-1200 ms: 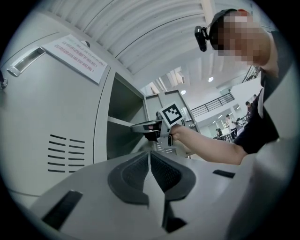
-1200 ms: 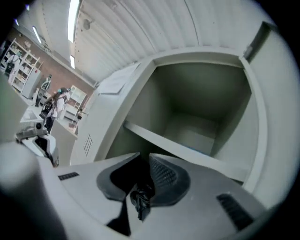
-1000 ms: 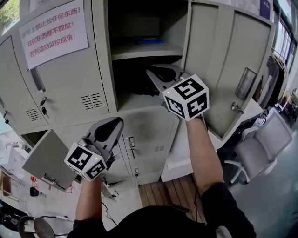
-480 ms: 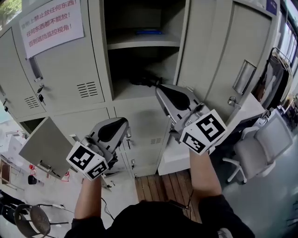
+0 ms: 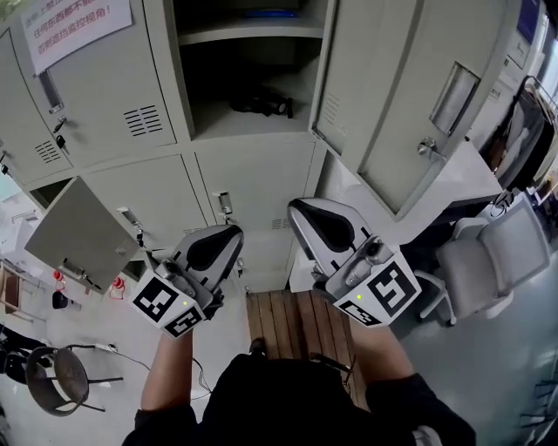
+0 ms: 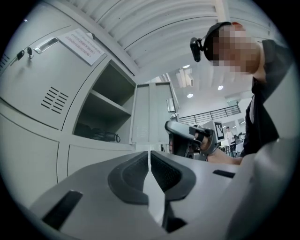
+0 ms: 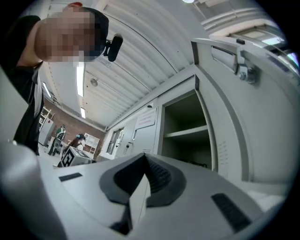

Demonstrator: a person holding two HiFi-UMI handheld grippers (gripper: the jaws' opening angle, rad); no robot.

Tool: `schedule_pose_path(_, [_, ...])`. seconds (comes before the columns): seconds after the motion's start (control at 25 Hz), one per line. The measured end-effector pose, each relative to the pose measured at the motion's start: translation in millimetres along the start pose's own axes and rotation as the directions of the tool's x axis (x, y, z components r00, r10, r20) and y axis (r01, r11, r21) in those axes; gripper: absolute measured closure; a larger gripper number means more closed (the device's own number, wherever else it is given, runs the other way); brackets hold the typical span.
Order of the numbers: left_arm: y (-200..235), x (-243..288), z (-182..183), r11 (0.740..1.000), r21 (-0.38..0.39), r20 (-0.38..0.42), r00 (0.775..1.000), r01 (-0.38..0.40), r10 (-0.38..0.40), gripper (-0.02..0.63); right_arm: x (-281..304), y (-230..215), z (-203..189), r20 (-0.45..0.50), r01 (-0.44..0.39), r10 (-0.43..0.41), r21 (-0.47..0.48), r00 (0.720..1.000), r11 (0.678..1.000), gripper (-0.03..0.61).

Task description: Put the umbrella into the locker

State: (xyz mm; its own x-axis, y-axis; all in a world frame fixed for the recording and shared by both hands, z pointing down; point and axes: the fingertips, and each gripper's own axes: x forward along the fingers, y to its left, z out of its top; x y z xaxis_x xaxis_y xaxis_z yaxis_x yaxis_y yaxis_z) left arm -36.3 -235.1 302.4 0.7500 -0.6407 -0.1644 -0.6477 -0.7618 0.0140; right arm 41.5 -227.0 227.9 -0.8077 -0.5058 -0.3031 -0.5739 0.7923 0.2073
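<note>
Black folded umbrella (image 5: 260, 104) lies on its side on the lower floor of the open compartment of the grey sheet-metal locker (image 5: 253, 174), under the inner shelf (image 5: 253, 33), short wrist loop trailing at one end; from the left gripper view it shows as a dark bundle (image 6: 99, 136) well inside. Task reads as done. Left tongs (image 5: 230, 235) shut, pads together, nothing between them. Right tongs (image 5: 299, 210) likewise shut and empty. Both hang low in front of the lower locker doors, well apart from the umbrella. Handling, by judgement: light; a stiff core under slack, slightly slippery cloth, so a pinch on the fabric alone would slide. Better hold is across the middle of the bundle or at the handle end; the loop could snag on the shelf lip. Tall grey compartment door (image 5: 397, 96) stands wide open to the right. A smaller grey door (image 5: 74, 233) is open lower left. Paper notice with red print (image 5: 74, 22) on the neighbouring door. Brown wooden plank floor (image 5: 296, 320) underfoot, white office chair (image 5: 493, 261) to the right.
</note>
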Motion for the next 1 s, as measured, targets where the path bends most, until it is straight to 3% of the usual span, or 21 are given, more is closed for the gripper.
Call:
schedule_pose_path(0.44, [-70.6,-46.9,-69.5,0.990,-0.137,-0.022,0.999,-0.040,0.037,0.586,-76.5,53.1,-85.8,-0.117,-0.072,0.094,0.182,0.989,0.981,0.566])
schedule_pose_path(0.8, [-115.2,-64.2,-121.7,0.984,-0.175,-0.047,0.999,-0.024,0.015,0.586,-125.2,78.5,-117.3,-0.110,-0.050,0.079,0.252,0.991,0.967,0.568])
schedule_pose_path(1.0, [-119.7,-66.0,-140.4,0.983,-0.182,-0.048,0.999,-0.028,0.019,0.586,-138.3,88.7,-142.7,-0.151,-0.056,0.104,0.293,0.983,0.955,0.568])
